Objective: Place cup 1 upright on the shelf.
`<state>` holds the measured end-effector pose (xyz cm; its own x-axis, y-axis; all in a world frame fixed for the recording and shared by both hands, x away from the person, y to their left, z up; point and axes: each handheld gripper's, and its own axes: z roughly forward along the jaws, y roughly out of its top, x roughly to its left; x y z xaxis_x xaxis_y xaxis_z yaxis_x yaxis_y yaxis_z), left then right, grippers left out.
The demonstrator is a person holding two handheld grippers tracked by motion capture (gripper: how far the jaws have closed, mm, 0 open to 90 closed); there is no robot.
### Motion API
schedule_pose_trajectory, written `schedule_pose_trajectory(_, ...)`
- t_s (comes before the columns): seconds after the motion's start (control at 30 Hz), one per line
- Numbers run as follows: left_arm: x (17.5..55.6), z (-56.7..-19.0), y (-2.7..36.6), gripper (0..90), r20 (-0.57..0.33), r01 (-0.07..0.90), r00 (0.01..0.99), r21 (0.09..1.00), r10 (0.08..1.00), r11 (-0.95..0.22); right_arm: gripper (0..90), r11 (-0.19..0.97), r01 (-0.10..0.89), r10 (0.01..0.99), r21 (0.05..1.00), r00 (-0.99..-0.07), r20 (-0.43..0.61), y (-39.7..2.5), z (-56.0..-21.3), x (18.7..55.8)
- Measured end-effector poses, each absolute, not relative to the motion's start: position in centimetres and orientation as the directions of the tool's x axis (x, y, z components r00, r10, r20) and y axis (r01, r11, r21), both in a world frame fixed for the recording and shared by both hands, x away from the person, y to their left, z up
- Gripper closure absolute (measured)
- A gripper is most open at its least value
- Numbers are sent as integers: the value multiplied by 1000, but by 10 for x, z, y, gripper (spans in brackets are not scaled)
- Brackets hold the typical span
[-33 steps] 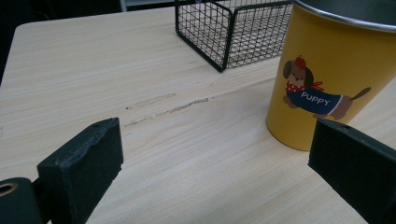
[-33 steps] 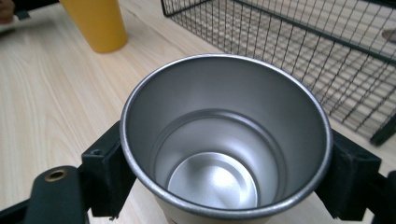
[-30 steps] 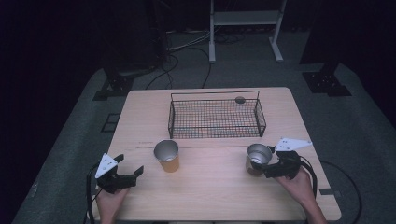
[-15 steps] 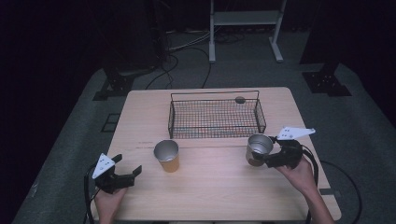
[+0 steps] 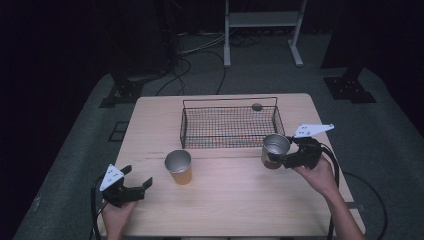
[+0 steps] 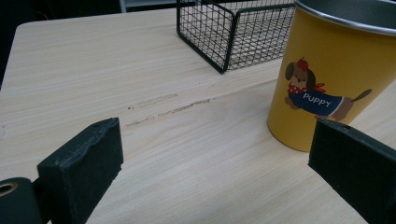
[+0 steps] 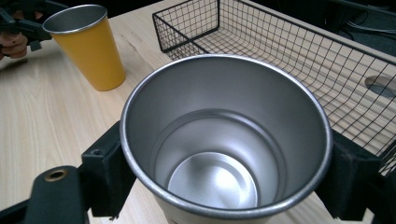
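A yellow cup (image 5: 179,166) with a puppy picture (image 6: 336,79) stands upright at the table's front middle, seen too in the right gripper view (image 7: 86,44). My left gripper (image 5: 137,176) rests open left of it, jaws wide apart (image 6: 217,154), nothing between them. My right gripper (image 5: 280,157) is shut on a steel cup (image 5: 275,149), its jaws pressing both sides (image 7: 224,163). The steel cup (image 7: 224,140) is upright, empty, and held just off the front right corner of the black wire basket (image 5: 229,122).
The wire basket (image 7: 280,51) sits empty on the wooden table (image 5: 150,125) at the back middle. A small dark round spot (image 5: 257,106) shows by its far rim. Black stands and cables lie on the floor beyond the table.
My right gripper has carried the steel cup up and forward towards the basket's front right corner. The left gripper and the yellow cup have stayed put.
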<state>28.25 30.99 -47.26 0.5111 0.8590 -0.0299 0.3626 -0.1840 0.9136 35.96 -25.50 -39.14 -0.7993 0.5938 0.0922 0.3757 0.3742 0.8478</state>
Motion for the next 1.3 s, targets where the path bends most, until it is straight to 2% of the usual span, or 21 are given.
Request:
schedule_pose_trajectory(1.07,282,-471,309,21,-24,348,514,919,857,-183,176,354,395,573,848,-808,138,-242,-359,423)
schedule_pose_trajectory(1.3,282,-470,309,21,-18,348,516,918,856,-190,176,380,377,581,845,-808,99,-233,-348,438)
